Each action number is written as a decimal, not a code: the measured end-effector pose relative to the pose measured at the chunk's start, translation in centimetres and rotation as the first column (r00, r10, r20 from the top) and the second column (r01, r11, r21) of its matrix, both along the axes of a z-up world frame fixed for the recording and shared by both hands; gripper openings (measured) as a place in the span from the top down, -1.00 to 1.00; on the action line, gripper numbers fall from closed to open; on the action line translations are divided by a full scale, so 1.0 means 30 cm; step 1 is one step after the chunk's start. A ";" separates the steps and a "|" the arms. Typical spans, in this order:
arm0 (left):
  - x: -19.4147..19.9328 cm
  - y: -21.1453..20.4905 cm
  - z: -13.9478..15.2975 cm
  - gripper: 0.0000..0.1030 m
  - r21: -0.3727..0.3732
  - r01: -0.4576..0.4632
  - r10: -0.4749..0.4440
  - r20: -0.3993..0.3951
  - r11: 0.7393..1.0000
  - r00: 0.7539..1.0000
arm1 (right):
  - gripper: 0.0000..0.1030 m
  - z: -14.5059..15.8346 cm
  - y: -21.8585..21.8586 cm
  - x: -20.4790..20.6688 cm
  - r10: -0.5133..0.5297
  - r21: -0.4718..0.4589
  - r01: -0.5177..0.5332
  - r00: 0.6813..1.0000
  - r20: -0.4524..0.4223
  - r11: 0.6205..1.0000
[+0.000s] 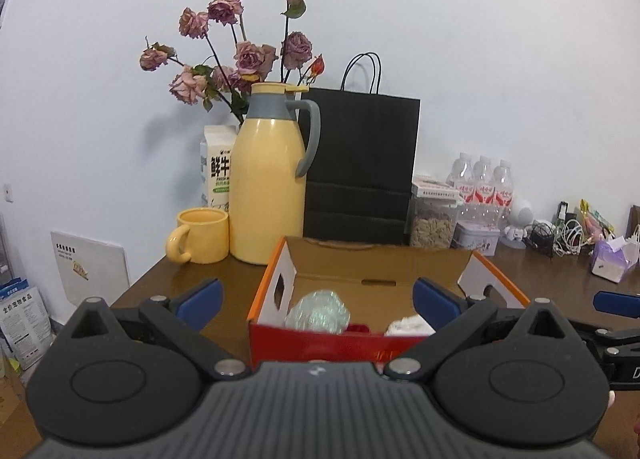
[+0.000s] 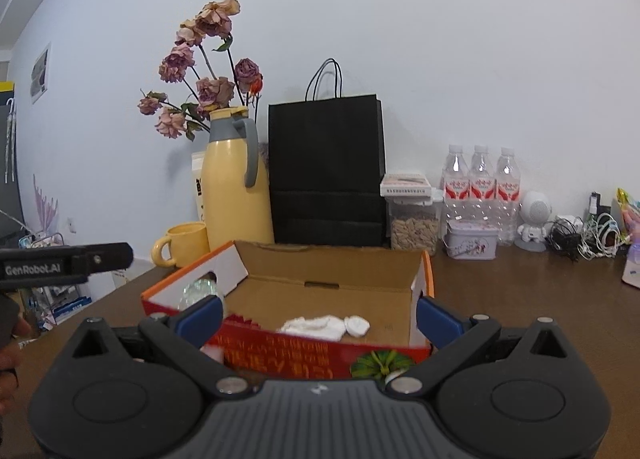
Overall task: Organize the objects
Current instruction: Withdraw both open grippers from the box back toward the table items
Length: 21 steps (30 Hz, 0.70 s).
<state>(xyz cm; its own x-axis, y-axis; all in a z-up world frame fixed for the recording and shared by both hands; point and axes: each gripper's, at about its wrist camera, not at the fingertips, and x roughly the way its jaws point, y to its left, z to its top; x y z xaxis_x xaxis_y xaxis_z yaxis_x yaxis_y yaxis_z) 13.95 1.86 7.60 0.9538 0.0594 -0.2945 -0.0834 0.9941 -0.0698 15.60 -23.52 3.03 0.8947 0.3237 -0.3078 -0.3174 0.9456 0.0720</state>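
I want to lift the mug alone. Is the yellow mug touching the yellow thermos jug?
Cannot tell. In the left wrist view the yellow mug overlaps the thermos jug with no visible gap, and the right wrist view shows the same overlap; contact isn't plain.

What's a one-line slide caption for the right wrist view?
Open right tongs hover before a red cardboard box holding a white cloth, yellow jug and black paper bag behind.

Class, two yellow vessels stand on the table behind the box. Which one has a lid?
The tall yellow jug, capped in yellow with a grey collar and handle. The short yellow mug beside it is open-topped.
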 end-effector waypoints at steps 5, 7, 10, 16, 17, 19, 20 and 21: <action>-0.048 0.016 -0.028 -1.00 -0.009 -0.002 0.001 -0.032 1.000 0.999 | -1.00 -0.034 -0.037 -0.050 -0.011 0.004 0.011 1.000 -0.027 1.000; -0.067 0.022 -0.039 -1.00 -0.010 -0.003 0.002 -0.040 1.000 0.999 | -1.00 -0.050 -0.050 -0.071 -0.015 0.002 0.015 0.999 -0.036 1.000; -0.082 0.029 -0.052 -1.00 -0.008 -0.004 0.004 -0.057 1.000 0.998 | -1.00 -0.069 -0.064 -0.094 -0.021 -0.003 0.021 0.999 -0.050 1.000; -0.118 0.043 -0.088 -1.00 -0.004 -0.001 0.000 -0.086 1.000 0.996 | -1.00 -0.109 -0.088 -0.141 -0.031 -0.030 0.028 0.997 -0.074 0.999; -0.123 0.046 -0.094 -1.00 -0.006 0.000 -0.001 -0.091 1.000 0.996 | -1.00 -0.117 -0.093 -0.147 -0.033 -0.034 0.030 0.996 -0.080 0.999; -0.135 0.052 -0.108 -1.00 -0.008 0.002 -0.003 -0.103 1.000 0.995 | -1.00 -0.135 -0.101 -0.155 -0.039 -0.043 0.035 0.994 -0.098 0.998; -0.138 0.054 -0.113 -1.00 -0.008 0.002 -0.003 -0.110 1.000 0.994 | -1.00 -0.143 -0.104 -0.159 -0.042 -0.046 0.037 0.994 -0.106 0.998; -0.143 0.059 -0.119 -1.00 -0.008 0.003 -0.003 -0.115 1.000 0.993 | -1.00 -0.151 -0.106 -0.163 -0.041 -0.049 0.036 0.993 -0.112 0.998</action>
<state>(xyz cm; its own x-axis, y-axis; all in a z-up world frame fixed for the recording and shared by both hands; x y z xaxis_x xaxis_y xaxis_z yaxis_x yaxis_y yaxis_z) 9.68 3.62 4.02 0.9139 0.0537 -0.4023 -0.0883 0.9938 -0.0681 10.70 -26.70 -1.50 0.8648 0.2729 -0.4215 -0.2732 0.9600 0.0610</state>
